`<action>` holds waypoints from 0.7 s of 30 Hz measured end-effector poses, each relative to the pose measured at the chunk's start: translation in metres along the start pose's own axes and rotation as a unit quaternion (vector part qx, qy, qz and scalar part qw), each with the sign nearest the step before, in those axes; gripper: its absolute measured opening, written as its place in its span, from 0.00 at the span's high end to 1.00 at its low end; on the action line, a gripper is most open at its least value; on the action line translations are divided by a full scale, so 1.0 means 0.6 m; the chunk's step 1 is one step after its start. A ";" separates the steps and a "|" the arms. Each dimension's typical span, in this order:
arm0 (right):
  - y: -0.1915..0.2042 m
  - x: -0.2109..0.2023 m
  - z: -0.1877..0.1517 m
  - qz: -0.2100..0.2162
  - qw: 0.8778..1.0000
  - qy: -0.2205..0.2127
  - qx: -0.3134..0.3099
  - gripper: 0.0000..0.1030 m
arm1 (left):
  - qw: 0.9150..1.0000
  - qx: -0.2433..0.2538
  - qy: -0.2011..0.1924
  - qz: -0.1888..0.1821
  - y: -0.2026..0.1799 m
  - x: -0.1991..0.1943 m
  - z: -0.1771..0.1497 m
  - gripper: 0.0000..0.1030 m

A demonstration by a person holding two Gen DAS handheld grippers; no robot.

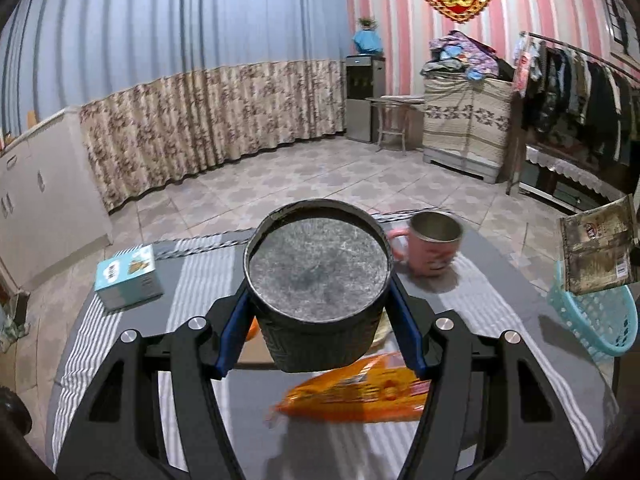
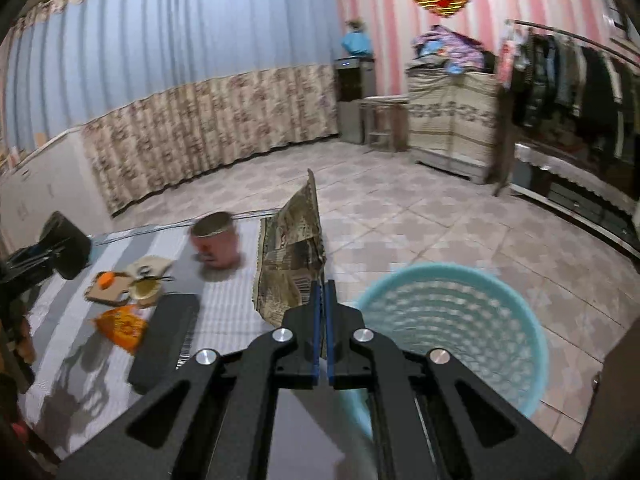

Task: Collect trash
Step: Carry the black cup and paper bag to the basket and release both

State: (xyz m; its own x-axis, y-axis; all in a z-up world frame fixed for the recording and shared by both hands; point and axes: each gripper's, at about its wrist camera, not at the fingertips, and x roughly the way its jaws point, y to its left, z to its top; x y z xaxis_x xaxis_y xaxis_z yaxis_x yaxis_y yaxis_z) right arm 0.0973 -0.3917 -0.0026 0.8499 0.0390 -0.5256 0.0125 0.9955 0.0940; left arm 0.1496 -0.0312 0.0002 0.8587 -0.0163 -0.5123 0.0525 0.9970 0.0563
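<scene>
My left gripper (image 1: 318,312) is shut on a black round container (image 1: 318,280), held above the table over an orange snack wrapper (image 1: 352,392). My right gripper (image 2: 323,292) is shut on a brown-gold snack wrapper (image 2: 290,256), held upright at the table's right edge, just left of the teal mesh trash basket (image 2: 452,336). In the left wrist view, that wrapper (image 1: 598,254) hangs above the basket (image 1: 596,316). The orange wrapper (image 2: 122,326) and more scraps on a cardboard piece (image 2: 106,290) lie on the table's left part.
A pink mug (image 1: 432,246) stands at the table's far side. A light blue box (image 1: 128,276) sits at the far left. A black flat case (image 2: 164,340) lies on the striped tablecloth (image 2: 224,312). Tiled floor lies beyond.
</scene>
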 end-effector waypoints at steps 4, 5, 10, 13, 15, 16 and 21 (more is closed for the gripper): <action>-0.078 0.005 -0.011 -0.028 0.999 -0.002 0.031 0.98 | 1.000 0.013 -0.005 -0.018 -0.068 -0.001 0.007 0.40; -0.089 0.008 -0.012 -0.031 0.999 -0.003 0.040 0.98 | 0.999 0.017 -0.005 -0.027 -0.093 0.001 0.010 0.40; -0.145 0.016 -0.022 -0.065 0.997 0.001 0.051 0.98 | 0.997 0.043 -0.015 -0.066 -0.214 0.008 0.013 0.40; -0.164 0.014 -0.026 -0.085 0.995 0.002 0.055 0.98 | 0.994 0.052 -0.012 -0.093 -0.283 0.017 0.010 0.40; -0.178 0.013 -0.027 -0.083 0.995 0.001 0.063 0.98 | 0.992 0.063 -0.012 -0.107 -0.324 0.022 0.006 0.40; -0.182 0.013 -0.028 -0.087 0.994 0.002 0.061 0.98 | 0.990 0.071 -0.013 -0.119 -0.352 0.024 0.004 0.40; -0.211 0.016 -0.035 -0.094 0.992 0.010 0.079 0.98 | 0.984 0.090 -0.013 -0.155 -0.447 0.039 -0.002 0.40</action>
State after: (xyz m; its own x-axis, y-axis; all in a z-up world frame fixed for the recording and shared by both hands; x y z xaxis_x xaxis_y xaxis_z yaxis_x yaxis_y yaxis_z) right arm 0.0930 -0.5157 -0.0374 0.8142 -0.1427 -0.5628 0.2533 0.9595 0.1232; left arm 0.1552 -0.2986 -0.0279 0.7995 -0.3222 -0.5069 0.4015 0.9144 0.0520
